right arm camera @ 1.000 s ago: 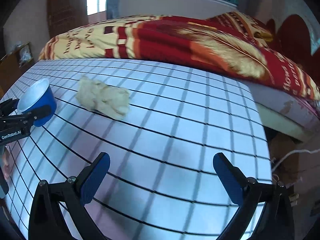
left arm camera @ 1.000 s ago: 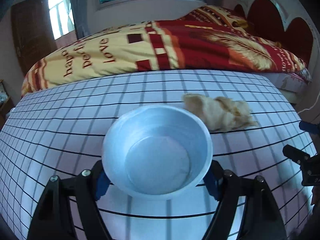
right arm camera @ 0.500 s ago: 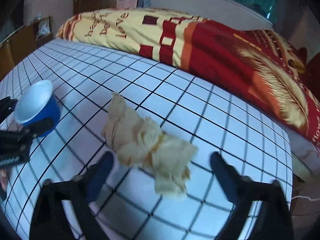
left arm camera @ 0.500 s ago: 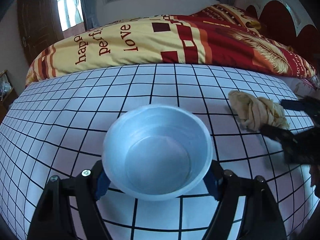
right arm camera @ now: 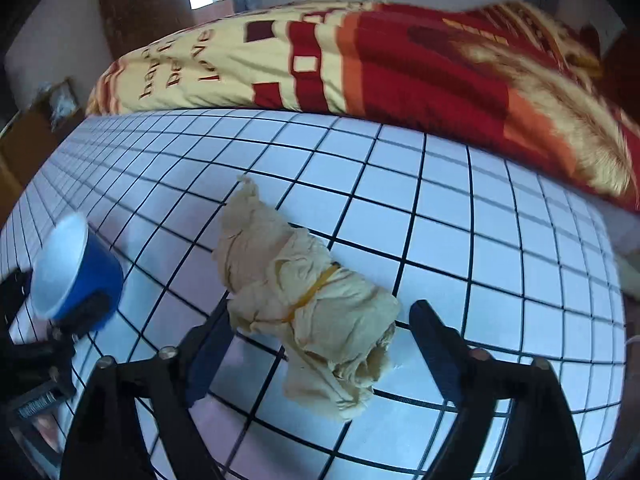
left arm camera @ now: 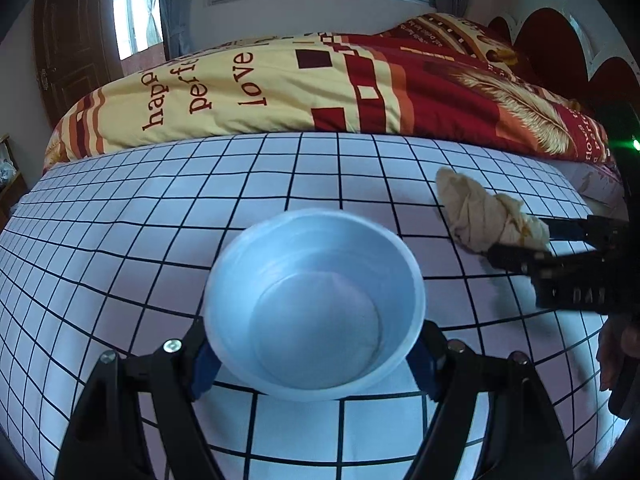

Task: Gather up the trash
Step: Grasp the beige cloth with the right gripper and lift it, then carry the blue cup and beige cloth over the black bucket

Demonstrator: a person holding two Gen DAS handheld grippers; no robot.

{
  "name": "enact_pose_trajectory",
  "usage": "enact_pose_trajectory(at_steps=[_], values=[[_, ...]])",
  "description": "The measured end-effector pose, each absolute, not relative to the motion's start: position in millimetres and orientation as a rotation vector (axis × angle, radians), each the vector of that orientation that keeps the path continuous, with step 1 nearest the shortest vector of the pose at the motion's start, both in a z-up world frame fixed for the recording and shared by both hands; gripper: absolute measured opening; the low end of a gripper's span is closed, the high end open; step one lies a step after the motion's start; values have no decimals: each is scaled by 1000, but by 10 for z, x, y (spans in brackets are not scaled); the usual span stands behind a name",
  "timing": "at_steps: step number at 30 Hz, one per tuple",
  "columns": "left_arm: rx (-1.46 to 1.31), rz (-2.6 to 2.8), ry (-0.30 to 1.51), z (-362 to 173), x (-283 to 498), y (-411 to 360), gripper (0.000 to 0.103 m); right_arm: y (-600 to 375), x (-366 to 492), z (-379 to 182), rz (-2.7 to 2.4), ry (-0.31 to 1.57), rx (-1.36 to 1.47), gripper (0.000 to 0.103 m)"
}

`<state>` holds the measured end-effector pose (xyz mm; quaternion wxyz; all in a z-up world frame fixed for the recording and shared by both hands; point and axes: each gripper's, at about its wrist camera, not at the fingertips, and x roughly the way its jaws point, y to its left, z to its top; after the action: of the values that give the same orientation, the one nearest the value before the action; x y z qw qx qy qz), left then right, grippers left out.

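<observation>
**A cup in one gripper, a crumpled wad between the other's jaws**

The left gripper holds a round blue plastic cup with a white inside. Its jaws press on the two sides of the cup, low down near the bottom. The cup stands open side up and looks empty. In the right wrist view the same cup shows at the far left, tilted a little, with its blue outside in plain sight.

The trash is a crumpled beige paper wad tied with a thin yellow rubber band. It lies on the counter with the white cloth and black grid lines. The wad is long and lumpy, and the band goes around its middle.

The right gripper is down at the wad. Its jaws are wide and are opening. The near end of the wad sits between them. The left jaw is right beside the wad, maybe touching it. The right jaw stands a little apart from it. In the left wrist view the right gripper reaches in from the right edge with the wad at its tips.

The cup and the wad are near each other. Behind the counter lies a bed with a red and yellow blanket with words on it.
</observation>
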<state>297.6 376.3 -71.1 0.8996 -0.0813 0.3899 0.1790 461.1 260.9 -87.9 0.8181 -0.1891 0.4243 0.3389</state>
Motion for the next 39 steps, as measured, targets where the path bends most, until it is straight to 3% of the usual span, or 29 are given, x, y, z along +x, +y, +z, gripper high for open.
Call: enact_pose_trajectory(at_steps=[3, 4, 5, 6, 9, 24, 39], values=[[-168, 368, 805, -686, 2951, 3776, 78, 2670, 4567, -929, 717, 863, -521, 88], [-170, 364, 803, -678, 2940, 3775, 78, 2676, 4557, -935, 730, 852, -539, 83], [-173, 361, 800, -671, 2934, 3781, 78, 2684, 4553, -938, 751, 847, -546, 57], [-176, 360, 801, -669, 2936, 3789, 78, 2667, 4577, -921, 779, 861, -517, 45], [-180, 360, 803, -676, 2951, 3798, 78, 2667, 4586, -910, 751, 872, -503, 38], [-178, 346, 800, -671, 2797, 3642, 78, 2271, 4316, -746, 737, 932, -329, 36], [-104, 302, 724, -232, 2210, 3115, 78, 1593, 3584, -326, 763, 822, -277, 36]])
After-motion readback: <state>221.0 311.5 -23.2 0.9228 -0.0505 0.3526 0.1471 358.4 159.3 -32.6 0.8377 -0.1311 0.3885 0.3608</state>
